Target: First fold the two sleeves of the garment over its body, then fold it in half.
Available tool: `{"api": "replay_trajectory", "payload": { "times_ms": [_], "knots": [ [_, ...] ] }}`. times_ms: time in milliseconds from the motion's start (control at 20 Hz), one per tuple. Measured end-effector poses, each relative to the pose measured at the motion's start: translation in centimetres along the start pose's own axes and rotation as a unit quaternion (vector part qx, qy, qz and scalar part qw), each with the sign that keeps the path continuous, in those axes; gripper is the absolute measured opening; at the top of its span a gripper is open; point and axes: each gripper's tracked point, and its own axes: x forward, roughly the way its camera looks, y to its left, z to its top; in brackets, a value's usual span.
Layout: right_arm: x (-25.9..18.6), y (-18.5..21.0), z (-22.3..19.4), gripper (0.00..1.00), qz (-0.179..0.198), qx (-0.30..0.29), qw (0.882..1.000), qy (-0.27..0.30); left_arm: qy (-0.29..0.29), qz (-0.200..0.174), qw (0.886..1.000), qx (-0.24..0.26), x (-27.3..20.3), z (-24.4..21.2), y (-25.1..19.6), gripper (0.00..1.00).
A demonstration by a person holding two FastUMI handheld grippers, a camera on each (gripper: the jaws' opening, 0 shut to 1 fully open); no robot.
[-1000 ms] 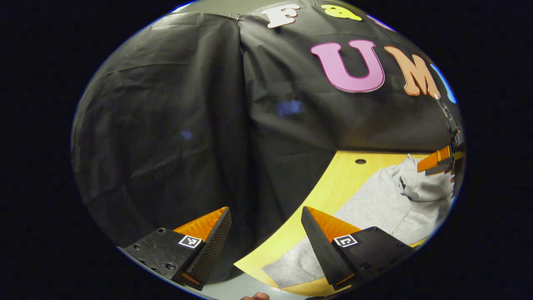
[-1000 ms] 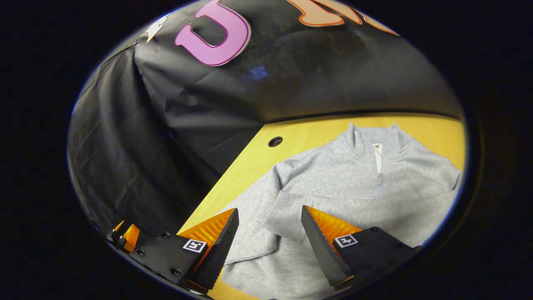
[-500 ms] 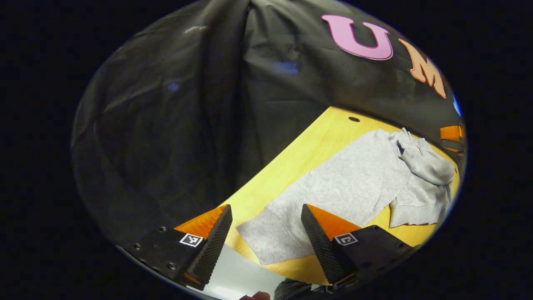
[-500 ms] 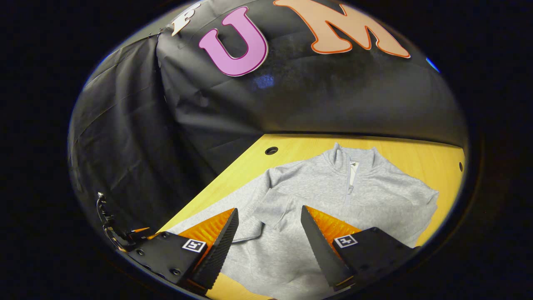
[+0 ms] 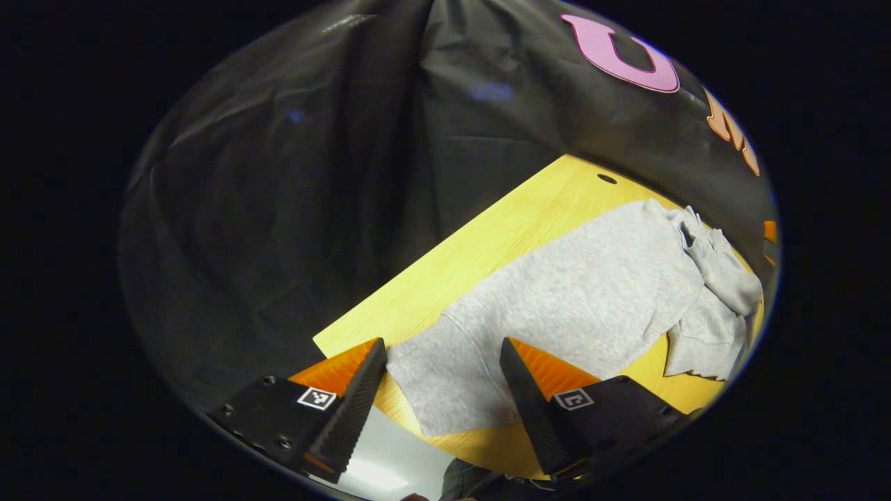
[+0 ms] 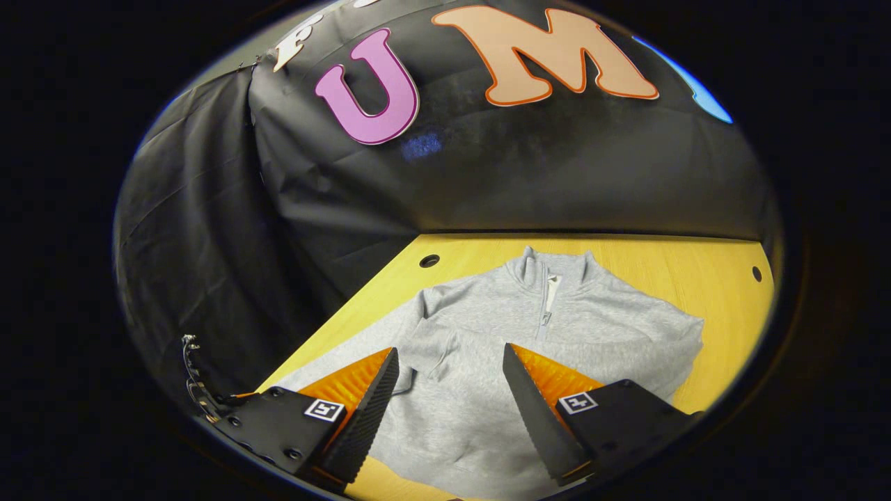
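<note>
A light grey zip-neck sweatshirt (image 6: pixel 529 327) lies flat on the yellow wooden table (image 6: pixel 668 261), collar toward the booth wall. In the right gripper view both sleeves lie folded over its body. My right gripper (image 6: pixel 451 390) hangs open above the lower part of the body, with nothing between its fingers. In the left gripper view the sweatshirt (image 5: pixel 585 299) stretches away to the right, its hem nearest. My left gripper (image 5: pixel 442 379) hovers open over the hem corner at the table's near-left corner, holding nothing.
Black cloth walls close the booth behind and to the left of the table. Round holes (image 6: pixel 429 261) sit in the table's far corners. The table's left edge (image 5: pixel 445 257) runs close beside the sweatshirt. Pale floor (image 5: pixel 390 466) shows below the near edge.
Both grippers have pulled back toward the near end of the sweatshirt. The left one has tipped down over the hem corner; the right one has withdrawn from the folded sleeve. Both stay open.
</note>
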Motion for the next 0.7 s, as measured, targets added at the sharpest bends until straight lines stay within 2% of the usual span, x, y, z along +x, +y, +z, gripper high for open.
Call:
{"api": "replay_trajectory", "payload": {
  "times_ms": [50,100,150,200,250,350,400,500,700],
  "knots": [
    [-0.1,-0.2,0.0,0.96,-0.001,-0.002,1.000,-0.002,0.010,-0.001,1.000,-0.001,-0.1,-0.1,0.0,0.93],
    [-0.3,-0.2,0.1,0.96,-0.001,-0.001,1.000,-0.003,0.005,-0.005,1.000,0.001,0.2,0.1,-0.4,0.83],
    [-0.6,-0.1,0.0,0.96,0.000,0.000,1.000,-0.004,0.014,-0.012,1.000,0.005,0.4,-0.1,-1.0,0.80],
    [-0.8,-0.3,0.1,0.96,0.000,0.001,1.000,-0.007,0.010,-0.021,1.000,0.012,0.5,0.1,-1.6,0.64],
    [-1.0,-0.4,0.2,0.96,-0.002,-0.001,1.000,-0.010,0.009,-0.029,0.999,0.016,0.8,0.1,-2.1,0.55],
    [-1.6,-0.7,0.2,0.96,-0.007,-0.008,1.000,-0.015,0.012,-0.030,0.999,0.024,1.0,0.5,-2.4,0.19],
    [-2.1,-0.9,0.1,0.96,-0.009,-0.011,1.000,-0.018,0.021,-0.028,0.999,0.025,0.9,0.4,-2.4,0.12],
    [-2.8,-1.4,0.1,0.96,-0.014,-0.015,1.000,-0.023,0.035,-0.021,0.999,0.023,1.0,0.9,-2.4,0.01],
    [-4.4,-2.7,-0.1,0.96,-0.025,-0.014,0.999,-0.029,0.017,-0.011,1.000,0.018,0.8,4.0,-1.8,0.00]
  ]
}}
